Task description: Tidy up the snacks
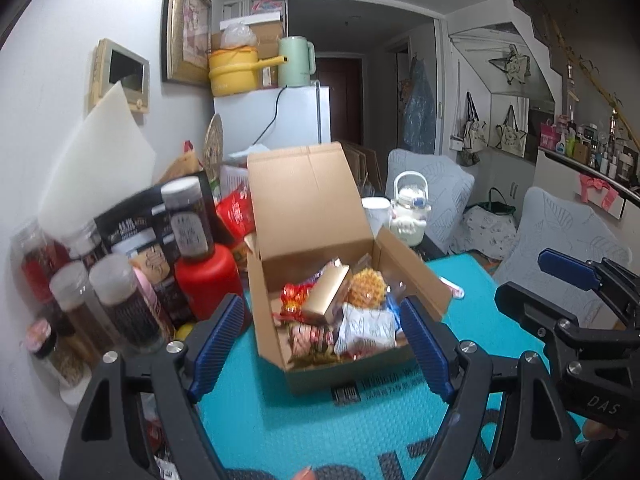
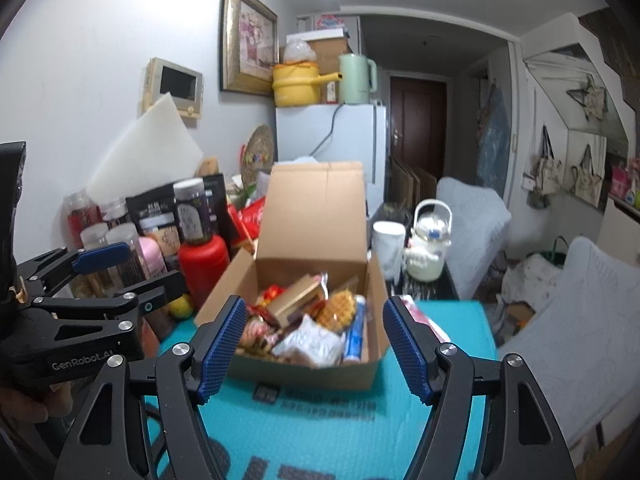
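Note:
An open cardboard box (image 1: 320, 376) (image 2: 304, 376) stands on the teal mat (image 1: 304, 432) with its lid raised. It is full of snacks: a waffle (image 1: 366, 290) (image 2: 336, 308), a gold carton (image 1: 326, 294) (image 2: 294, 296), a white packet (image 1: 366, 330) (image 2: 314, 340) and red wrappers (image 1: 294, 296). My left gripper (image 1: 322, 344) (image 2: 136, 276) is open just in front of the box, holding nothing. My right gripper (image 2: 315, 350) (image 1: 536, 284) is open too, beside it on the right, short of the box and holding nothing.
Jars and bottles (image 1: 120, 300) (image 2: 120, 240) and a red bottle (image 1: 208, 280) (image 2: 204, 268) crowd the left of the box against the wall. A white mug (image 2: 388, 244) and a teapot (image 2: 428, 248) stand behind on the right. Grey-covered chairs (image 2: 580, 320) flank the table's right side.

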`<action>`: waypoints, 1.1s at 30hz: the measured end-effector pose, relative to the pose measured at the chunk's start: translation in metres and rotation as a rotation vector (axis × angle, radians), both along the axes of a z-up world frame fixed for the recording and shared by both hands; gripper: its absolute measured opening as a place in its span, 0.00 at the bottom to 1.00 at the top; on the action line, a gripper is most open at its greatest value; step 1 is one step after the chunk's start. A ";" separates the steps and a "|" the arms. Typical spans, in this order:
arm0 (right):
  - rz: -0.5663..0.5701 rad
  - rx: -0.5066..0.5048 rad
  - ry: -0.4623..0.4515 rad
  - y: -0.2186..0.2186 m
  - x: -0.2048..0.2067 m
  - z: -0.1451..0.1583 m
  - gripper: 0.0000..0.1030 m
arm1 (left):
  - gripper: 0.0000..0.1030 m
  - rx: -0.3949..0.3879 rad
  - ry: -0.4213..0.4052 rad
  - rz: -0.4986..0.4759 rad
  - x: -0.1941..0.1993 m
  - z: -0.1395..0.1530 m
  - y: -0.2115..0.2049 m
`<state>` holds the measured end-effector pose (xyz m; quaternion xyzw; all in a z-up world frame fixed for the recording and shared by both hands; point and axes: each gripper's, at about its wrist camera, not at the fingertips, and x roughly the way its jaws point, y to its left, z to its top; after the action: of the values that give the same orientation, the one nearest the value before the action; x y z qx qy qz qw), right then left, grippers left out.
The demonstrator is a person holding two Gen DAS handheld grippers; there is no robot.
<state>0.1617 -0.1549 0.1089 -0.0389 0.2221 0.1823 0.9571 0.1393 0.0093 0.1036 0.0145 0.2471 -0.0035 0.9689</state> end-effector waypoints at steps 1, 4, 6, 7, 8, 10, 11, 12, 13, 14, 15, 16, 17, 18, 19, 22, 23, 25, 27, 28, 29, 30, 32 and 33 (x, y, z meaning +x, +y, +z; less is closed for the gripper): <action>-0.010 -0.005 0.004 0.000 -0.003 -0.003 0.69 | 0.78 0.005 0.003 -0.001 -0.002 -0.004 0.000; -0.029 -0.013 0.023 -0.001 -0.007 -0.013 0.69 | 0.78 -0.006 0.030 -0.015 -0.005 -0.017 -0.001; -0.035 -0.007 0.044 -0.002 -0.008 -0.021 0.69 | 0.78 -0.022 0.050 -0.026 -0.006 -0.024 -0.001; -0.033 -0.004 0.053 -0.002 -0.008 -0.023 0.69 | 0.78 -0.029 0.058 -0.027 -0.006 -0.027 -0.002; -0.031 -0.003 0.063 -0.002 -0.008 -0.026 0.69 | 0.78 -0.030 0.064 -0.027 -0.007 -0.031 -0.002; -0.031 -0.005 0.076 -0.003 -0.008 -0.031 0.69 | 0.78 -0.027 0.071 -0.024 -0.007 -0.035 -0.002; -0.031 -0.006 0.080 -0.003 -0.008 -0.034 0.69 | 0.78 -0.026 0.076 -0.021 -0.007 -0.037 -0.002; -0.031 -0.006 0.084 -0.003 -0.009 -0.035 0.69 | 0.78 -0.026 0.080 -0.019 -0.007 -0.039 -0.003; -0.031 -0.005 0.089 -0.003 -0.009 -0.037 0.69 | 0.78 -0.028 0.082 -0.018 -0.007 -0.040 -0.002; -0.029 -0.004 0.092 -0.003 -0.009 -0.038 0.69 | 0.78 -0.031 0.085 -0.016 -0.007 -0.041 -0.002; -0.029 -0.004 0.094 -0.003 -0.009 -0.039 0.69 | 0.78 -0.033 0.086 -0.015 -0.007 -0.042 -0.001; -0.030 -0.004 0.097 -0.003 -0.009 -0.040 0.69 | 0.78 -0.035 0.087 -0.013 -0.007 -0.042 0.000; -0.029 -0.004 0.098 -0.004 -0.009 -0.040 0.69 | 0.78 -0.036 0.088 -0.012 -0.007 -0.042 0.000; -0.029 -0.004 0.098 -0.004 -0.009 -0.041 0.69 | 0.78 -0.035 0.087 -0.011 -0.007 -0.042 0.000; -0.029 -0.003 0.099 -0.004 -0.009 -0.041 0.69 | 0.78 -0.034 0.086 -0.008 -0.007 -0.042 0.000; -0.027 -0.004 0.099 -0.003 -0.009 -0.041 0.69 | 0.78 -0.029 0.092 -0.004 -0.006 -0.043 -0.002; -0.026 -0.004 0.099 -0.004 -0.009 -0.042 0.69 | 0.78 -0.029 0.093 -0.003 -0.005 -0.043 -0.002; -0.024 -0.005 0.100 -0.004 -0.008 -0.042 0.69 | 0.78 -0.026 0.095 -0.002 -0.004 -0.043 -0.003; -0.026 -0.004 0.098 -0.004 -0.007 -0.042 0.69 | 0.78 -0.021 0.098 0.000 -0.004 -0.044 -0.004; -0.026 -0.004 0.097 -0.004 -0.007 -0.042 0.69 | 0.78 -0.020 0.100 0.001 -0.003 -0.044 -0.005; -0.026 -0.005 0.097 -0.004 -0.006 -0.042 0.69 | 0.78 -0.020 0.100 0.001 -0.003 -0.044 -0.006; -0.027 -0.007 0.098 -0.005 -0.005 -0.042 0.69 | 0.78 -0.021 0.101 0.002 -0.003 -0.044 -0.006; -0.027 -0.008 0.099 -0.006 -0.004 -0.042 0.69 | 0.78 -0.026 0.099 0.003 -0.003 -0.044 -0.006; -0.028 -0.008 0.100 -0.006 -0.004 -0.041 0.69 | 0.78 -0.028 0.099 0.003 -0.003 -0.044 -0.006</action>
<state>0.1576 -0.1612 0.0675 -0.0307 0.2708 0.1696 0.9471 0.1364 0.0032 0.0593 0.0002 0.2949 -0.0063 0.9555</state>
